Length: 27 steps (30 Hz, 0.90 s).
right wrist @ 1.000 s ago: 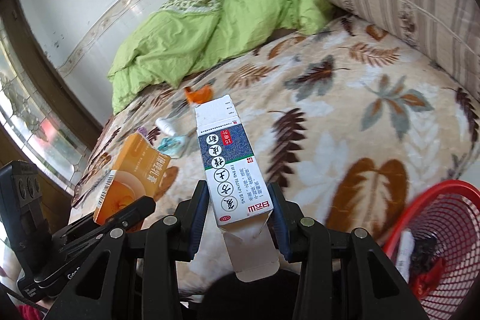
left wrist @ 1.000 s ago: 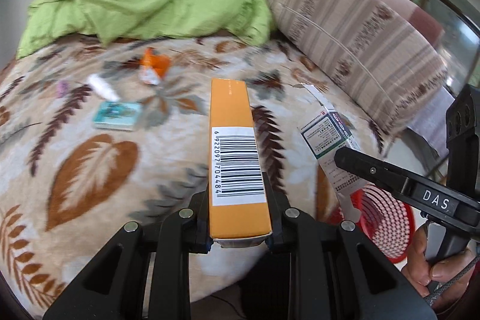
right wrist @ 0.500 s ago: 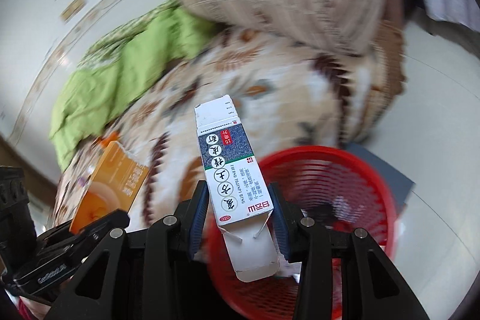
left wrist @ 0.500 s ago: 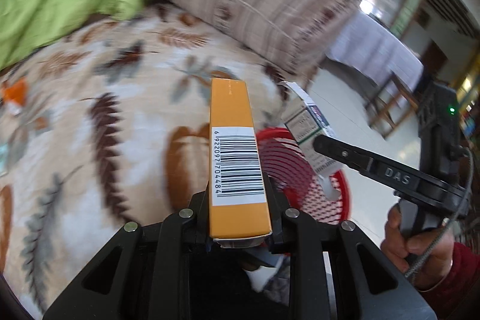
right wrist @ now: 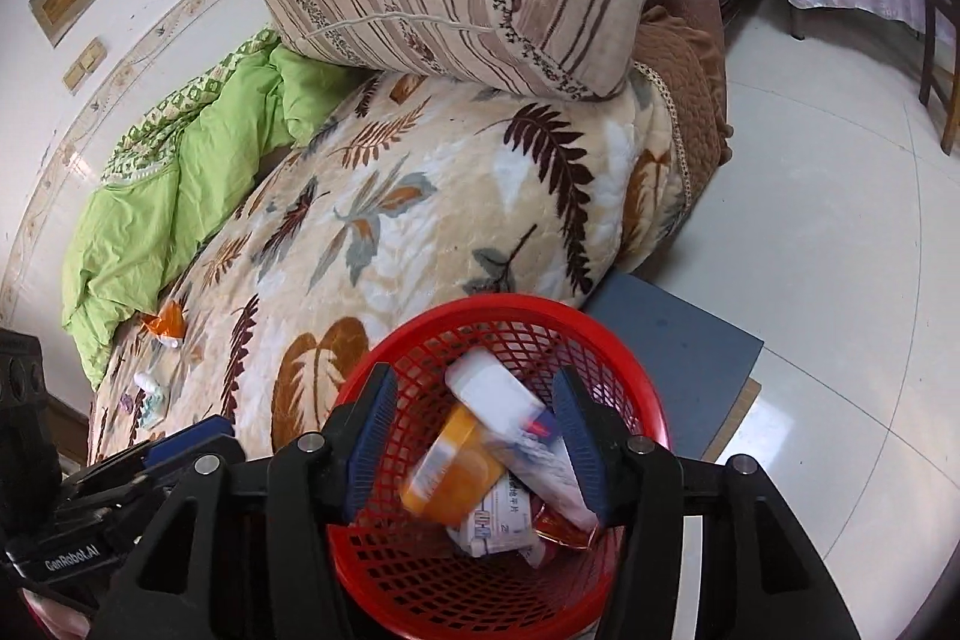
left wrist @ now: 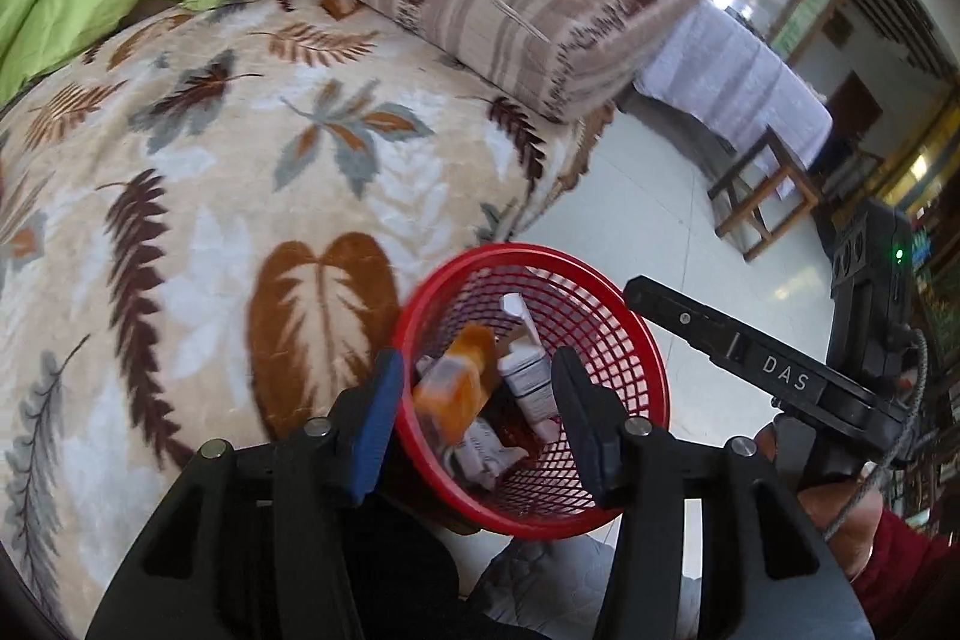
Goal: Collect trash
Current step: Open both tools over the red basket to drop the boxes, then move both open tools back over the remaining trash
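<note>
Over the red basket both grippers gape empty; only the right view shows leftover bed litter.

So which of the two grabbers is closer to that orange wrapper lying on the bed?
Left. The left gripper sits over the red basket on the side toward the orange wrapper; the right gripper hangs over the basket too, farther from it.

The right gripper hangs spread wide over a red plastic mesh basket, nothing between its fingers. Inside lie a blurred orange carton and a white-and-blue medicine box (both tilted), beside the leaf-patterned blanket.
</note>
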Each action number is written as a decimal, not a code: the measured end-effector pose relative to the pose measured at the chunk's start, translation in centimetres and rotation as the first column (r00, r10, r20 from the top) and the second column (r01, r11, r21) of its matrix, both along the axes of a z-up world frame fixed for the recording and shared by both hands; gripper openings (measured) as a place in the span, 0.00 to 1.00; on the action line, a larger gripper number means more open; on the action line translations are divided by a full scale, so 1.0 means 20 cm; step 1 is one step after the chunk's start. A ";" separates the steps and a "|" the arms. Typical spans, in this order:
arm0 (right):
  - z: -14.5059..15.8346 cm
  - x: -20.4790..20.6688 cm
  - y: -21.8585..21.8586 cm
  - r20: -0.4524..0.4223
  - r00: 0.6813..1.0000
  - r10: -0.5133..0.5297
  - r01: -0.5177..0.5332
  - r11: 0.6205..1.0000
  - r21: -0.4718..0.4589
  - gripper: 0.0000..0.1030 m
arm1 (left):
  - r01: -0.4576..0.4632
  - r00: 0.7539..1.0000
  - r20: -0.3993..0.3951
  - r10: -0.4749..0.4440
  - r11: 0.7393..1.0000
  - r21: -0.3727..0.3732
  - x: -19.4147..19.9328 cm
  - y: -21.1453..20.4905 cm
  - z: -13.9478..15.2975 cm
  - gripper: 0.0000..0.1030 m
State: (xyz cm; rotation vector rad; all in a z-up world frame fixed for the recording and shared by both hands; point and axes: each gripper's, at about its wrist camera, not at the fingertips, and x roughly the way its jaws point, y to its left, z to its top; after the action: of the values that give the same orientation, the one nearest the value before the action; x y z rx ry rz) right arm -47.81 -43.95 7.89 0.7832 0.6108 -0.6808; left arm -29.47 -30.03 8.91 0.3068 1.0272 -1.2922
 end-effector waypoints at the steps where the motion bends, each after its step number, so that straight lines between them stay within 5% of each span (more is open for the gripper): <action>1: 0.00 0.02 0.00 0.007 1.000 0.010 -0.010 1.000 0.000 0.55 | -0.013 1.000 0.002 0.013 1.000 -0.003 0.02 0.02 0.01 0.48; 7: 0.06 0.20 0.08 0.039 0.994 0.106 -0.105 0.994 -0.021 0.55 | -0.156 0.987 0.030 0.156 0.987 -0.026 0.22 0.25 0.06 0.48; 13: 0.13 0.54 0.26 0.041 0.955 0.293 -0.290 0.955 -0.057 0.56 | -0.329 0.944 -0.001 0.329 0.944 -0.031 0.51 0.53 0.06 0.51; 27: 0.11 1.24 0.77 -0.012 0.805 0.593 -0.591 0.799 -0.109 0.57 | -0.661 0.749 -0.039 0.661 0.750 -0.003 0.96 1.19 -0.06 0.51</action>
State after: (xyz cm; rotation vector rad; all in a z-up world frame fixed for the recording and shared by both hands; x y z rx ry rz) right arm -23.04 -28.59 10.15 0.4525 0.7450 -0.1190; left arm -10.26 -6.13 7.70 -0.1054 1.0241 -0.6513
